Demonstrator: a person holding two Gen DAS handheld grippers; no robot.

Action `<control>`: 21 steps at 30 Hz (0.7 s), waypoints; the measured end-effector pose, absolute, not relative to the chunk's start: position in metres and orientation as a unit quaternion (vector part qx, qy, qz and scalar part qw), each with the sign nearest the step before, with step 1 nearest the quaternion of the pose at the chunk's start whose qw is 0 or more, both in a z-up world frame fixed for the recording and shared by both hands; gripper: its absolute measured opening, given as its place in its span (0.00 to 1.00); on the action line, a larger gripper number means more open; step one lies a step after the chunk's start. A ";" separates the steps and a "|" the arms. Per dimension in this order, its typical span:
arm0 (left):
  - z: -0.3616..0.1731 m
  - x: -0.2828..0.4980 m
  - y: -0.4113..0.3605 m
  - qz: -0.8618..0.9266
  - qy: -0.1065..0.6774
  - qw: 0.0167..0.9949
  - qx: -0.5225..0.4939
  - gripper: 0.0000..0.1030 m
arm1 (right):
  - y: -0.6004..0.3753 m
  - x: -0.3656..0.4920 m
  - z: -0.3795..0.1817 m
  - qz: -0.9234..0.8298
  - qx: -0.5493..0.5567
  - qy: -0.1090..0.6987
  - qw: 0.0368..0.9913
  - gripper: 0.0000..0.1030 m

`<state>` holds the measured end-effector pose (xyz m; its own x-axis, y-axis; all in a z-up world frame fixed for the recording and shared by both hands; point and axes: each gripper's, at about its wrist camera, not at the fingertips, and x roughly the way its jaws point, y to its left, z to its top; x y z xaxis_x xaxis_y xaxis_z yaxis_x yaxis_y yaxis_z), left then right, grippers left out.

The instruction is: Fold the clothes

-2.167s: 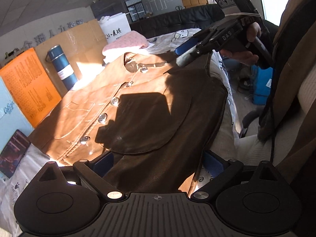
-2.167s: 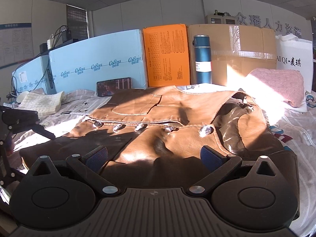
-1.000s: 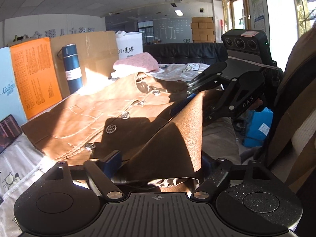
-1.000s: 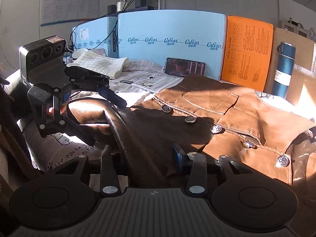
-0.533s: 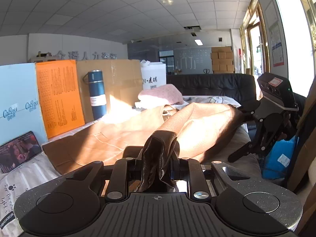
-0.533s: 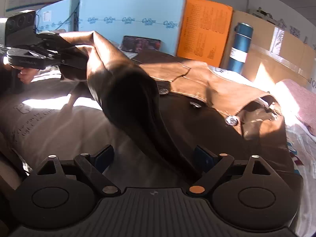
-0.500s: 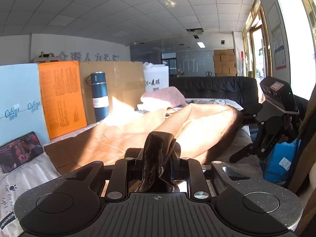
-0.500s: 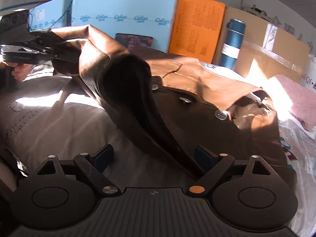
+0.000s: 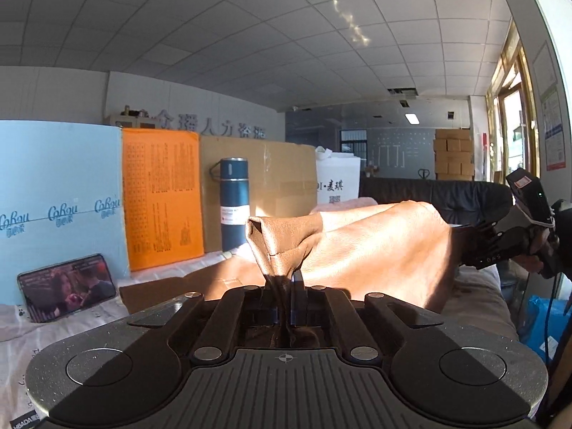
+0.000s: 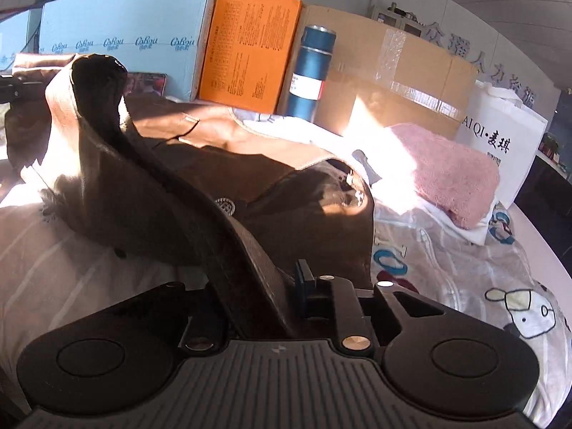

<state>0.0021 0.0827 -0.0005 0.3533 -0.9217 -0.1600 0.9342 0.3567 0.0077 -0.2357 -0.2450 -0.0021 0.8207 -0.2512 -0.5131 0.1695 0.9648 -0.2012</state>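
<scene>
Where fingers pinch: grainy brown leather vest.

The left gripper is pinched tight on a bunched edge of the brown jacket, which rises above the fingers and stretches across to the right gripper, clamped on its far end. Behind stand a blue flask, an orange box and a propped phone.
</scene>
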 end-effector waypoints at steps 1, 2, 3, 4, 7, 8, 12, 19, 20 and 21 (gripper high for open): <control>0.002 0.007 0.081 -0.557 0.063 0.827 0.044 0.05 | -0.248 -0.231 0.005 -0.107 -0.076 0.264 0.955 0.13; 0.004 0.012 0.079 -0.549 0.063 0.833 0.040 0.05 | -0.251 -0.226 0.011 -0.105 -0.078 0.251 0.959 0.12; 0.006 0.017 0.077 -0.540 0.062 0.838 0.036 0.05 | -0.254 -0.220 0.017 -0.103 -0.079 0.240 0.962 0.12; 0.009 0.022 0.075 -0.532 0.061 0.844 0.032 0.05 | -0.257 -0.213 0.023 -0.100 -0.081 0.232 0.964 0.12; 0.014 0.046 0.063 -0.514 0.066 0.855 0.022 0.05 | -0.267 -0.187 0.035 -0.095 -0.094 0.220 0.966 0.11; 0.014 0.055 0.058 -0.510 0.069 0.857 0.020 0.05 | -0.271 -0.178 0.039 -0.095 -0.099 0.219 0.966 0.12; 0.005 0.100 0.037 -0.496 0.112 0.861 0.009 0.04 | -0.301 -0.138 0.043 -0.085 -0.072 0.241 0.964 0.12; -0.031 0.158 0.007 -0.475 0.228 0.850 -0.001 0.05 | -0.344 -0.078 0.000 -0.099 0.012 0.300 0.949 0.22; -0.033 0.162 0.009 -0.473 0.242 0.847 -0.008 0.05 | -0.348 -0.076 -0.007 -0.109 0.034 0.296 0.948 0.25; -0.036 0.166 0.010 -0.472 0.256 0.844 -0.016 0.07 | -0.354 -0.075 -0.012 -0.119 0.064 0.288 0.948 0.26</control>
